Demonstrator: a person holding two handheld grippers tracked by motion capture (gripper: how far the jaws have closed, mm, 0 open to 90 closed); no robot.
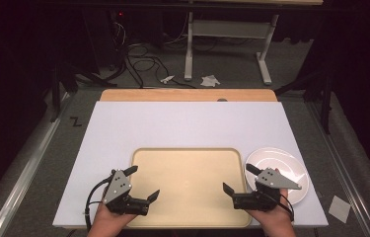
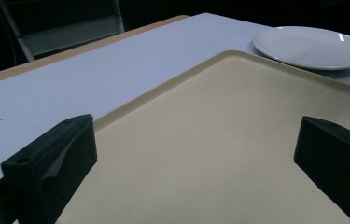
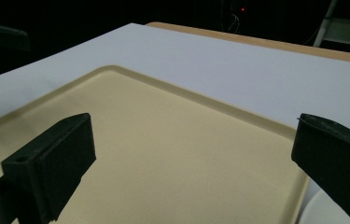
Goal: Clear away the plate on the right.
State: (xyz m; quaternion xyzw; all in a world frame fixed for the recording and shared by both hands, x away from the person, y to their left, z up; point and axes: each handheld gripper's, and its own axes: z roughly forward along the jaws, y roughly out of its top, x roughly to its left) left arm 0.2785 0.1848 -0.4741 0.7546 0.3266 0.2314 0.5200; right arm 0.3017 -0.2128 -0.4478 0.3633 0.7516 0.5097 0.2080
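Observation:
A bare beige tray (image 1: 187, 168) lies at the front middle of the white board (image 1: 187, 123). To its right, touching the rim, rests a white plate (image 1: 283, 165) with nothing on it. My left gripper (image 1: 144, 182) hovers over the tray's front left corner, open, nothing between its fingers. Over the front right corner my right gripper (image 1: 238, 178) is open and bare too. In the left gripper view the open gripper (image 2: 196, 154) frames the tray (image 2: 238, 140), with the plate (image 2: 312, 46) beyond. The right gripper view has its gripper (image 3: 193, 154) wide over the tray (image 3: 163, 140).
The board sits on a wooden table (image 1: 187, 95) whose far strip shows. Beyond it on the dark floor are cables (image 1: 138, 61), a white table frame (image 1: 227, 44) and paper scraps (image 1: 209, 80). A white slip (image 1: 339, 208) lies right of the board.

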